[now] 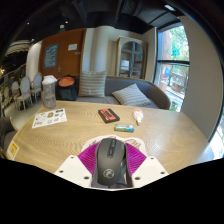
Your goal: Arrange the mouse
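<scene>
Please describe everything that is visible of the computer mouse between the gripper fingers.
The mouse is dark grey or black, looks like matte plastic, and has a scroll wheel near its front between two buttons. It lies lengthwise between the fingers, pointing ahead over the round wooden table. Both purple pads appear to press its sides; whether it touches the table cannot be seen.

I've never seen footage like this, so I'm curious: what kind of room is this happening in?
Probably a lounge or living room. A round wooden table stands in front of a grey sofa with cushions, and a tall window looks onto trees. The gripper holds a dark mouse between its fingers.
</scene>
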Action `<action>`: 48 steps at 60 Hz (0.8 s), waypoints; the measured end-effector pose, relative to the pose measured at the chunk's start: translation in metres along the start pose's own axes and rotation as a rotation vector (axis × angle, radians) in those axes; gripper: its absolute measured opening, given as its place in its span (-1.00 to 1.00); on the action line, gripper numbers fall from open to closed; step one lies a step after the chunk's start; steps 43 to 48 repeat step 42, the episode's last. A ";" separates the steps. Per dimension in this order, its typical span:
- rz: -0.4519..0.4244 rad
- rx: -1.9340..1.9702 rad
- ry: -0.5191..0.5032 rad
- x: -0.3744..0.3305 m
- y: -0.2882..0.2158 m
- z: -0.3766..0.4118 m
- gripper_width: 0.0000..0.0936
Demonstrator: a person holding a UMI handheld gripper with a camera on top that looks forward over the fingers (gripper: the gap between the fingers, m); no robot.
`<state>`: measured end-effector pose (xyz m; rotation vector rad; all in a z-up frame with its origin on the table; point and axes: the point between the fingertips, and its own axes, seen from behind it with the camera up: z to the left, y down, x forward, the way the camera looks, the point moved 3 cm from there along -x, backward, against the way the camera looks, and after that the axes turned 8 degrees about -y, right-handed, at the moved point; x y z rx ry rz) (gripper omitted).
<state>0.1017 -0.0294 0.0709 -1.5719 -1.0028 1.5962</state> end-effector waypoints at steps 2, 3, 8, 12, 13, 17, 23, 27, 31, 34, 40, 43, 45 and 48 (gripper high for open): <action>0.042 0.026 0.000 0.017 0.005 -0.009 -0.15; 0.058 0.042 0.001 0.018 0.012 -0.013 -0.15; 0.110 0.090 0.003 0.033 0.035 -0.028 -0.15; 0.141 0.084 0.007 0.040 0.046 -0.035 -0.09; 0.157 0.084 0.009 0.038 0.048 -0.029 -0.05; 0.161 0.057 -0.014 0.039 0.053 -0.033 0.09; 0.155 0.065 -0.080 0.026 0.051 -0.024 0.54; 0.100 0.073 -0.106 0.004 0.042 -0.025 0.86; 0.060 0.074 -0.115 -0.023 0.037 -0.027 0.82; 0.020 0.069 -0.132 -0.048 0.036 -0.027 0.84; -0.043 0.069 -0.172 -0.096 0.042 -0.026 0.83; -0.060 0.073 -0.190 -0.110 0.048 -0.025 0.83; -0.060 0.073 -0.190 -0.110 0.048 -0.025 0.83; -0.060 0.073 -0.190 -0.110 0.048 -0.025 0.83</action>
